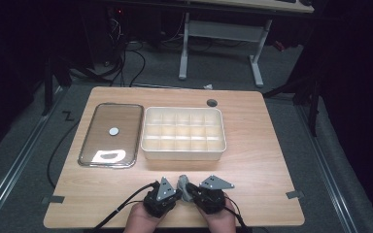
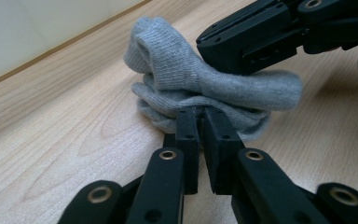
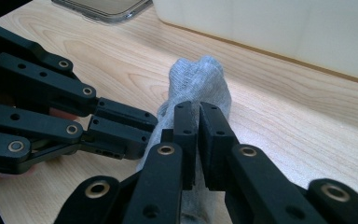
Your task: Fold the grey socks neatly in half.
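In the left gripper view, the left gripper (image 2: 204,112) sits bottom centre with its jaws nearly together, pinching the near folds of a grey sock (image 2: 205,91). The right gripper (image 3: 198,107) is likewise narrowed on the sock's other side. In the high view the sock (image 1: 184,186) lies low centre, bunched between both tools near the table (image 1: 252,160) edge, below the divided tray (image 1: 183,134). How much cloth each pinch has is hard to judge. To do this well, keep both grips firm and draw apart evenly.
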`<state>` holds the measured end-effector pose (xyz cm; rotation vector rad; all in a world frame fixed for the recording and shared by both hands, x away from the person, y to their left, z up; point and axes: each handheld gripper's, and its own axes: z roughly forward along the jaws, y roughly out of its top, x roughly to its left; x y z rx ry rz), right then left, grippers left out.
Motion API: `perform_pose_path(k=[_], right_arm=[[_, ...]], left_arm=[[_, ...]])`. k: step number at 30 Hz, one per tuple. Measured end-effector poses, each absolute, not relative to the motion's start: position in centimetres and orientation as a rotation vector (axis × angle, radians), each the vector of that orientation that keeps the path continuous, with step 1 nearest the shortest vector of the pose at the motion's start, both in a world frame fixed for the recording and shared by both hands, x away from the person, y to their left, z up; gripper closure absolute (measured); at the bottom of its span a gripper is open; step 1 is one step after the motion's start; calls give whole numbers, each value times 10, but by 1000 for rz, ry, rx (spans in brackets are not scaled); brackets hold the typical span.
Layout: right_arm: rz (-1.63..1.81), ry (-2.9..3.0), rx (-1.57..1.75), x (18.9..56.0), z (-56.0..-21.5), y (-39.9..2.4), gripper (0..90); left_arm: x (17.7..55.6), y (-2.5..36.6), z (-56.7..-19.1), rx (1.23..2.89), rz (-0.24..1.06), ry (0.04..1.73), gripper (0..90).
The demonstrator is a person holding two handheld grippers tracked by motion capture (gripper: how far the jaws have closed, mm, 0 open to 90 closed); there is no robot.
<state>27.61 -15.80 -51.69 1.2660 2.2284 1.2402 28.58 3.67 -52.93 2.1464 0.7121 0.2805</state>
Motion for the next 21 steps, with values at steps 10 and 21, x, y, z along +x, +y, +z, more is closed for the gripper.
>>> perform_pose_path(k=[10,21], right_arm=[[1192,2271,1137,271,-526,-143,900],[1203,2286,1125,273,-527,-144,900]], left_arm=[[285,55,-533,2155,312,731,762],[296,77,-516,1961,192,797,690]])
